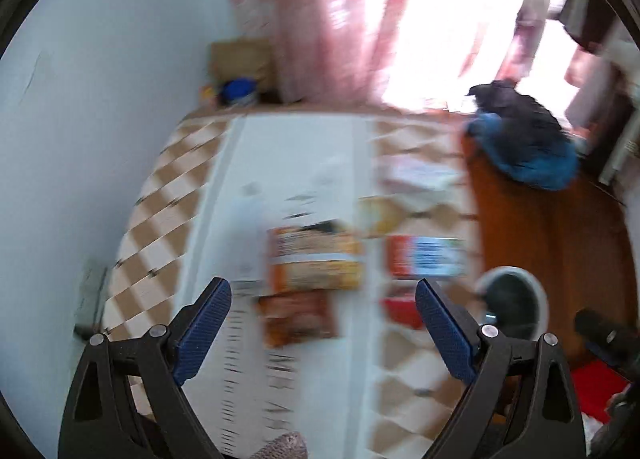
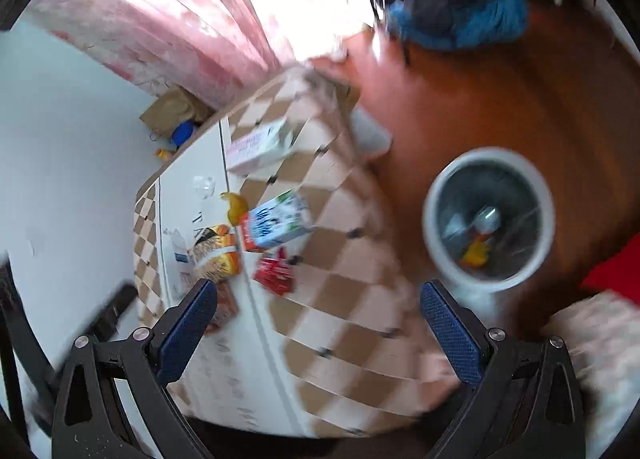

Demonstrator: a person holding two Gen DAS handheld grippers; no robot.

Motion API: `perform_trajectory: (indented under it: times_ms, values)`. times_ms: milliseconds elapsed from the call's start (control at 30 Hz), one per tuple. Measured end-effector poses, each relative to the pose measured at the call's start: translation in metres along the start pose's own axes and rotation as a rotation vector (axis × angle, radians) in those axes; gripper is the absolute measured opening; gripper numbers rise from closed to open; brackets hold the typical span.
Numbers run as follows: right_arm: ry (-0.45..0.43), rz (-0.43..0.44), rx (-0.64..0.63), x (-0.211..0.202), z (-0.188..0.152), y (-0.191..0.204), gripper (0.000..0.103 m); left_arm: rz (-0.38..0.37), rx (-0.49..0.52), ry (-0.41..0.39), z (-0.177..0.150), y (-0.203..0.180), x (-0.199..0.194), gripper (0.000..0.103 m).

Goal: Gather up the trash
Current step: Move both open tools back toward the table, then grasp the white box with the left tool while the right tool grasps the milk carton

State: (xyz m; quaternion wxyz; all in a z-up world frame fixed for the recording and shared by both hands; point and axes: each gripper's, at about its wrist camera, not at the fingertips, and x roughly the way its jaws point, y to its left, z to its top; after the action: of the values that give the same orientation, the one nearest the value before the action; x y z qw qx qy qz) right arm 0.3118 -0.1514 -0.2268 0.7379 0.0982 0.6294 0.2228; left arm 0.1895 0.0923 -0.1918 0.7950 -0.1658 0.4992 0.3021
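Note:
Trash lies on a table with a brown-and-white checked cloth (image 1: 168,195) (image 2: 344,299). An orange snack bag (image 1: 314,257) (image 2: 218,255), a red-and-blue milk carton (image 1: 426,257) (image 2: 276,225), a red packet (image 1: 402,311) (image 2: 276,269) and a pinkish carton (image 2: 260,147) are there. A white round bin (image 2: 490,219) (image 1: 516,305) stands on the floor right of the table, with scraps inside. My left gripper (image 1: 323,293) hovers open above the snack bag. My right gripper (image 2: 319,297) is open over the table's right side, left of the bin. Both views are motion-blurred.
Pink curtains (image 1: 320,19) hang over a bright window behind the table. A blue and black heap of cloth (image 1: 528,143) (image 2: 456,15) sits on the orange-brown floor (image 2: 500,99). A cardboard box and a blue object (image 1: 240,91) stand in the far corner by the white wall.

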Motion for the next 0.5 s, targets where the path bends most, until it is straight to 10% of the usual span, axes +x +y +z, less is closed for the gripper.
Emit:
perform_trajectory:
  times_ms: [167, 333, 500]
  values:
    - [0.091, -0.059, 0.052, 0.091, 0.017, 0.033, 0.103, 0.104, -0.056, 0.092, 0.008, 0.057, 0.068, 0.094]
    - [0.113, -0.259, -0.229, 0.149, 0.030, 0.086, 0.102, 0.092, -0.060, 0.168, 0.019, 0.081, 0.113, 0.094]
    - [0.142, -0.237, -0.258, 0.171, 0.040, 0.097, 0.102, 0.035, -0.055, 0.223, 0.022, 0.084, 0.147, 0.093]
